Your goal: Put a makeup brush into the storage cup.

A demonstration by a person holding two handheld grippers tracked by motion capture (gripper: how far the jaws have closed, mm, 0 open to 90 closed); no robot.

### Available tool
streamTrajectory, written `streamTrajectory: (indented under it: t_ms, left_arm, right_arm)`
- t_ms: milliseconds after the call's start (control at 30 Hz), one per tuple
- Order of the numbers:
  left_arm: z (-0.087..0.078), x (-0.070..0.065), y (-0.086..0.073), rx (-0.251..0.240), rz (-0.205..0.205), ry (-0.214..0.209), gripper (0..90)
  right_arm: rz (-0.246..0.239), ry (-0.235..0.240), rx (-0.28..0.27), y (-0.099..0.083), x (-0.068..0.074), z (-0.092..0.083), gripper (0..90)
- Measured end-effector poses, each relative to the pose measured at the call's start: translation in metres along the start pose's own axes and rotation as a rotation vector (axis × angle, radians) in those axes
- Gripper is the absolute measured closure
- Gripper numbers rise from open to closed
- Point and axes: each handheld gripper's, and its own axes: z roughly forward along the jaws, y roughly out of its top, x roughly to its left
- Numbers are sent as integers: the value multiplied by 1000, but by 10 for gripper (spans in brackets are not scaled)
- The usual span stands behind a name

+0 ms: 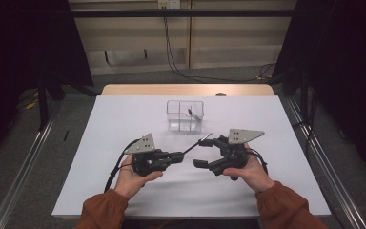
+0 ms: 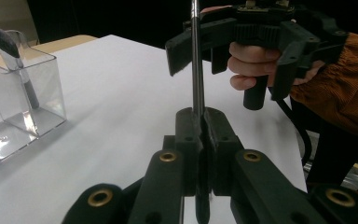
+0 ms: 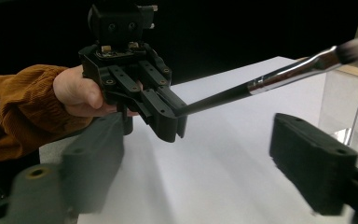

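The left gripper is clamping the makeup brush by its black handle, fingers shut tight. The right gripper, fingers wide apart around its silver ferrule, is holding nothing. Closing squarely on the ferrule seems wise. The brush is hovering near the clear organizer.

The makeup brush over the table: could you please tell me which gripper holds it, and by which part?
The left gripper holds the makeup brush by the tail of its black handle; the right gripper is open around it, not gripping.
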Motion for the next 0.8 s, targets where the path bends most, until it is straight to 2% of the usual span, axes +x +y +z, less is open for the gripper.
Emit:
streamTrajectory:
  t_ms: [100, 367, 500, 733, 800]
  left_arm:
    - [0, 0, -1, 2, 1, 1, 853]
    - [6, -2, -5, 22, 7, -13, 852]
    - [8, -3, -6, 30, 16, -18, 852]
    - [11, -3, -8, 44, 26, -37, 851]
    - [12, -4, -9, 49, 28, -30, 849]
  right_arm:
    - [5, 3, -1, -1, -1, 1, 316]
    - [23, 12, -34, -1, -5, -1, 582]
    - [38, 14, -42, -3, -6, -2, 666]
    - [82, 35, -68, -3, -8, -3, 748]
    - [90, 44, -73, -3, -9, -4, 780]
